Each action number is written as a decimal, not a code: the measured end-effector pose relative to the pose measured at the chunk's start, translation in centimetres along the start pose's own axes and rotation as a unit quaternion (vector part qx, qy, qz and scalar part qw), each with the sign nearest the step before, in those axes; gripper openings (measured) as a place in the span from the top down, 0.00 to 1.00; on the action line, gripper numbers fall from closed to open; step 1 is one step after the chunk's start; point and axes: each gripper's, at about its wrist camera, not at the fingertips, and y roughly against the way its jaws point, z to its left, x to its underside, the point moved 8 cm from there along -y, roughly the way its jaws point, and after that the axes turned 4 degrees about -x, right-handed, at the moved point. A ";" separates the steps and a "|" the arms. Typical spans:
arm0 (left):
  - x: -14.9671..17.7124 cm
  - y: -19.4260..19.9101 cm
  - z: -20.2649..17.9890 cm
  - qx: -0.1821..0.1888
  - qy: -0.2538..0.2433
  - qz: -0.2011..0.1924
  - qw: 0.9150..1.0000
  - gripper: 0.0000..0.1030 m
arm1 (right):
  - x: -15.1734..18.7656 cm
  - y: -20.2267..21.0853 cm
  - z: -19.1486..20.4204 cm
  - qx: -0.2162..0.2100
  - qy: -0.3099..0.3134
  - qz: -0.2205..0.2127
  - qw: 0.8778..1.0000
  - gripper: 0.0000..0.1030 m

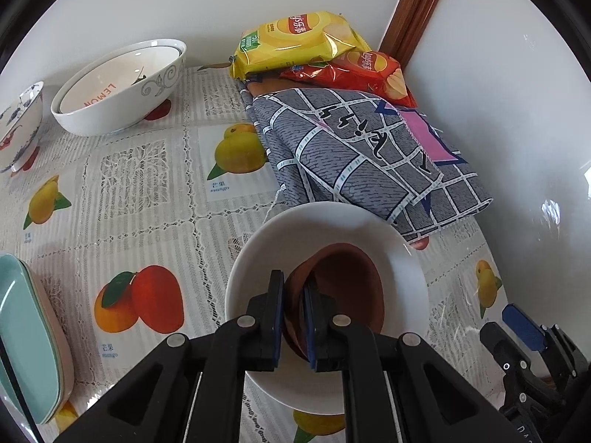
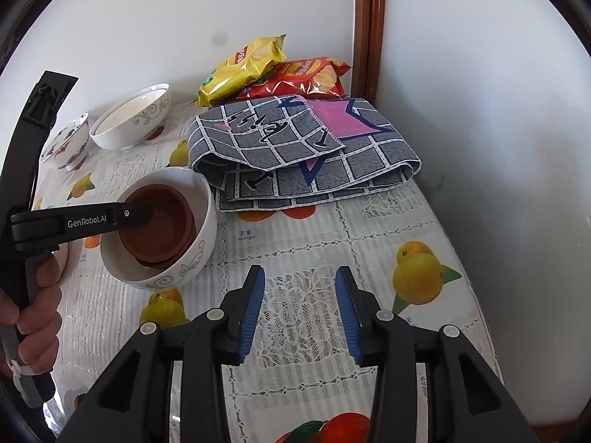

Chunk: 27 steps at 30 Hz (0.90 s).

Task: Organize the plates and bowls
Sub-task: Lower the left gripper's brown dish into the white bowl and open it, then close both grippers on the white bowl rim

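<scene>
A brown bowl (image 1: pixel 347 288) (image 2: pixel 162 229) lies tilted inside a white bowl with grey scrollwork (image 1: pixel 295 229) (image 2: pixel 192 258); a second brown rim shows just beneath it. My left gripper (image 1: pixel 294 284) (image 2: pixel 146 212) is shut on the brown bowl's near rim, one finger inside and one outside. To the right of the white bowl, my right gripper (image 2: pixel 300 295) hangs open over the fruit-print tablecloth (image 2: pixel 369 221) with nothing between its fingers. Its blue pad (image 1: pixel 522 326) shows at the right edge of the left wrist view.
Two nested white bowls (image 1: pixel 118 110) (image 2: pixel 129 125) and a small blue-patterned bowl (image 1: pixel 18 129) (image 2: pixel 66 144) stand at the back left. Teal plates (image 1: pixel 26 332) are stacked at the near left. A folded grey cloth (image 1: pixel 369 158) (image 2: pixel 295 155) and chip bags (image 1: pixel 295 40) (image 2: pixel 243 70) fill the far corner by the walls.
</scene>
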 end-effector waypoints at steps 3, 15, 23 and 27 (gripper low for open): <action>0.2 0.1 0.2 -0.001 -0.004 0.003 1.000 0.89 | -0.2 -0.1 0.4 -0.002 0.001 -0.001 1.000 0.61; -0.7 3.5 2.5 -0.020 0.002 -0.029 0.999 0.69 | -2.7 -1.1 3.6 -0.051 0.006 -0.010 0.999 0.61; 0.0 1.2 4.4 -0.021 0.039 0.012 0.999 0.69 | -3.8 -3.5 5.5 -0.073 0.002 0.014 0.997 0.62; 0.3 0.0 4.1 -0.028 0.035 0.026 0.999 0.69 | -3.8 -4.6 6.1 -0.070 0.008 0.028 0.997 0.65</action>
